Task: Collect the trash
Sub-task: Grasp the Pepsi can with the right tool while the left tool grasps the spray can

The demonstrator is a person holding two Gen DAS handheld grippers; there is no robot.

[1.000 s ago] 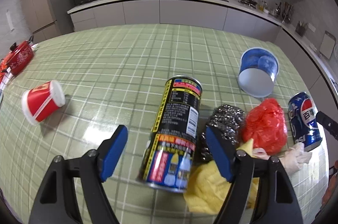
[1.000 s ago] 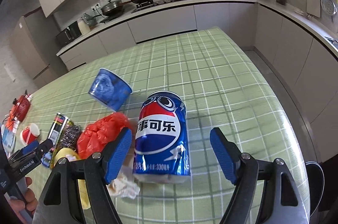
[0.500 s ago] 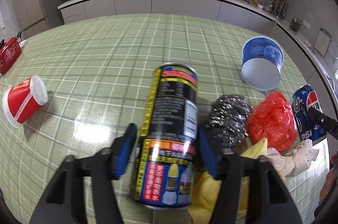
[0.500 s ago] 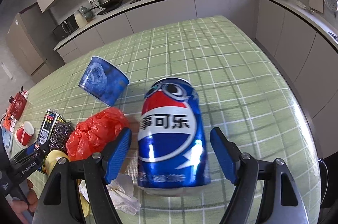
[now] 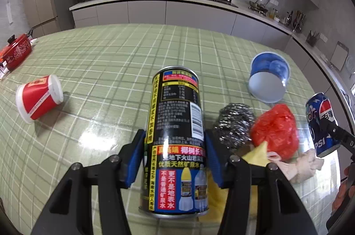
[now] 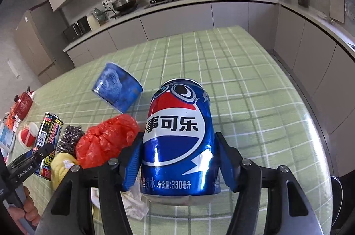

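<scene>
Each camera sits low behind its own fingers, looking toward twelve o'clock, very near a can. Both views share the green table (image 5: pixel 115 62), red bag (image 6: pixel 104 139) and kitchen counter (image 6: pixel 199 0).

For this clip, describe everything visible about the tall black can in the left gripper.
The tall black can is a slim metal cylinder with a silver rim, black label, yellow side stripe, barcode, red and blue panels with Chinese text and bottle pictures. It stands upright, clamped between the blue jaws of the left gripper. Whether it is off the green checked tablecloth cannot be told. A steel scourer sits beside it.
</scene>
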